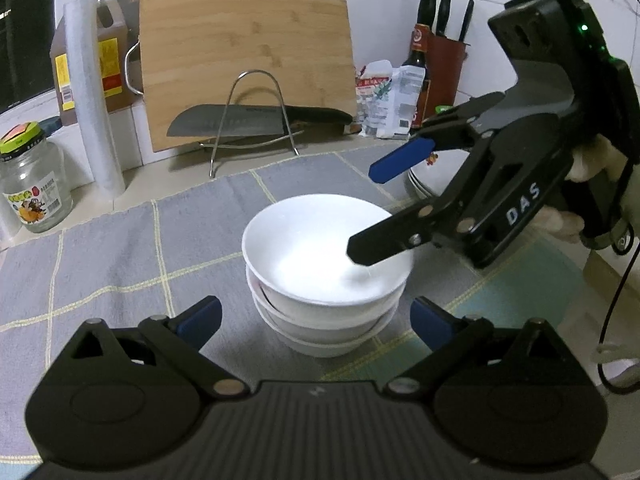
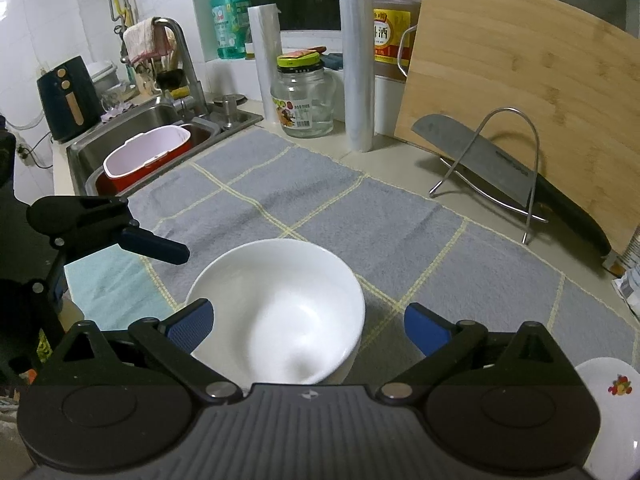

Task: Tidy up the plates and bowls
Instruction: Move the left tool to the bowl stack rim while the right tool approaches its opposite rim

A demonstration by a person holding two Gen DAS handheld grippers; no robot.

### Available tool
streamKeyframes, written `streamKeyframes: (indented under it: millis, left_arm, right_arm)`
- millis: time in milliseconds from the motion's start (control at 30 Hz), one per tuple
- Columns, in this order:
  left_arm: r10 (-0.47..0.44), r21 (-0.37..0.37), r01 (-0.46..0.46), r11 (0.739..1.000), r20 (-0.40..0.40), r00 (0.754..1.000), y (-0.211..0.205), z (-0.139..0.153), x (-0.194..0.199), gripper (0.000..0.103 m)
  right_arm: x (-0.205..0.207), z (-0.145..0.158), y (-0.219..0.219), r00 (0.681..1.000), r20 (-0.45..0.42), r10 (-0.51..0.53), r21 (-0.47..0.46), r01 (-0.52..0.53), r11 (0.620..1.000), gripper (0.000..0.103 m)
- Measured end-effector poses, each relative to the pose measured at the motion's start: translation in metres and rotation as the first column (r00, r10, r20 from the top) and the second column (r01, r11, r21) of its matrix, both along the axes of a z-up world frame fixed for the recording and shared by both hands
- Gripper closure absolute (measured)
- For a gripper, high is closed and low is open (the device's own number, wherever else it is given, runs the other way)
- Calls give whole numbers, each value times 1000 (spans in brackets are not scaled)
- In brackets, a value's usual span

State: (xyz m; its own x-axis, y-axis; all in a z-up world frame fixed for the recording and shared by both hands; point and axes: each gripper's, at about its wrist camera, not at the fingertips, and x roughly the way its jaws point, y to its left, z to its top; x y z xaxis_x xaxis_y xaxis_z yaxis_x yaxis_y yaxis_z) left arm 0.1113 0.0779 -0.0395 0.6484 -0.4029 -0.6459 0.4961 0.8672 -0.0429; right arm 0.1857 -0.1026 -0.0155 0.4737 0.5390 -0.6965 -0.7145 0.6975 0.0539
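Note:
A stack of three white bowls [image 1: 326, 276] stands on the grey checked mat [image 1: 120, 256]. My left gripper [image 1: 316, 320] is open and empty, just in front of the stack. My right gripper [image 1: 374, 212] comes in from the right, open, one finger over the top bowl's right rim and the blue-padded finger above it. In the right wrist view the top bowl [image 2: 280, 312] lies close below my open right gripper [image 2: 308, 326], touching neither pad. A stack of white plates [image 1: 420, 184] with a fruit print sits behind the right gripper; a plate edge also shows in the right wrist view [image 2: 612, 396].
A bamboo cutting board [image 1: 248, 64] leans on the wall with a cleaver [image 1: 256, 120] on a wire rack. A glass jar [image 1: 32, 184], wrap roll [image 1: 94, 96], oil jugs and knife block [image 1: 444, 64] line the back. A sink [image 2: 148, 140] with a pink tub lies left.

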Motion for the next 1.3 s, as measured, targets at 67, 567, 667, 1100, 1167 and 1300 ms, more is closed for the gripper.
streamKeyframes:
  millis: [67,567,667,1100,1167,1300]
  left_arm:
    - [6,3,-6,1000,-12,1000,-2,-2,-2,3]
    - [112,76,-103,992,-134,985,-15,-35,-2,3]
    - [133,92,-120,989,-160,978,-16,-45,-1,3]
    - [62,105,-41,994,-205,977,-13,-71,18,3]
    - [31,112,-10,994,-190,981,-12,-72,23,3]
    - [-47,140,71,988,-164,985,-11,-75,29,1]
  right_arm:
    - [-2,-1,-5,1000,-1,3,3,-3,1000,0]
    - [-17,-28,-40,998,-38,58,-27,-59,998,0]
    - [-16,-42,-43,996,-65,63,-39,-65,997,0]
    - [-10,-87,-25,993,-113,-19,-147,2,989,0]
    - [-10,-88,-22,995,-100,-31,-159,14,987,0]
    - [-10,-90,-12,996,-70,-49,-202,34,979,0]
